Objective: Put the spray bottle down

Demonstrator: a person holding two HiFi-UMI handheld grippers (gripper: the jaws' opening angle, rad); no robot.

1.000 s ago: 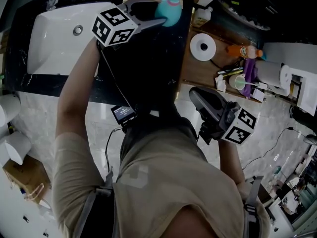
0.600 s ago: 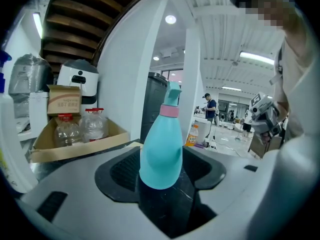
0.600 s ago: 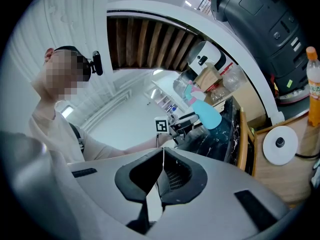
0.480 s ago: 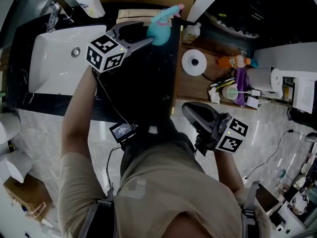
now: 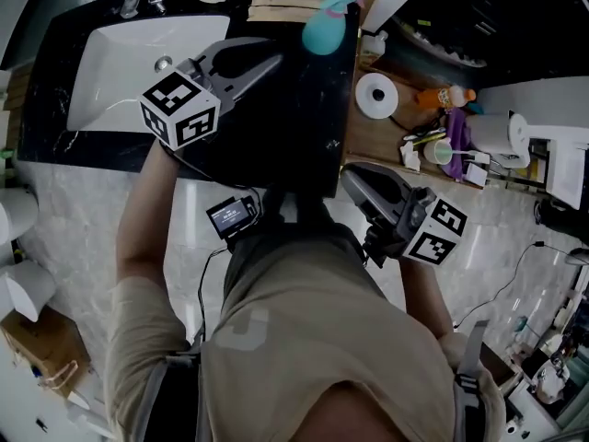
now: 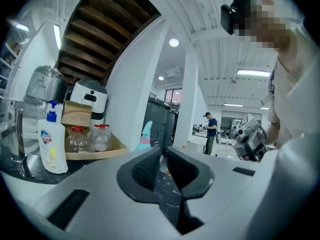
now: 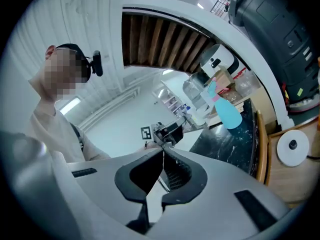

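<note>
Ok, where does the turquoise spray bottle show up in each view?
Head view: spray bottle, top centre.
Left gripper view: spray bottle, just left of centre.
Right gripper view: spray bottle, upper right.
Shared landmark: the black counter it stands on.

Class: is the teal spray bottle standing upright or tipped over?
Upright: in the left gripper view the spray bottle stands base-down on the black counter, nozzle uppermost.

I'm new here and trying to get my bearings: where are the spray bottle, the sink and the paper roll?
spray bottle (image 5: 324, 31), head view, on its blue-green body.
sink (image 5: 115, 67), head view, on the bare white basin.
paper roll (image 5: 387, 100), head view, on its flat white end, beside the hole.
</note>
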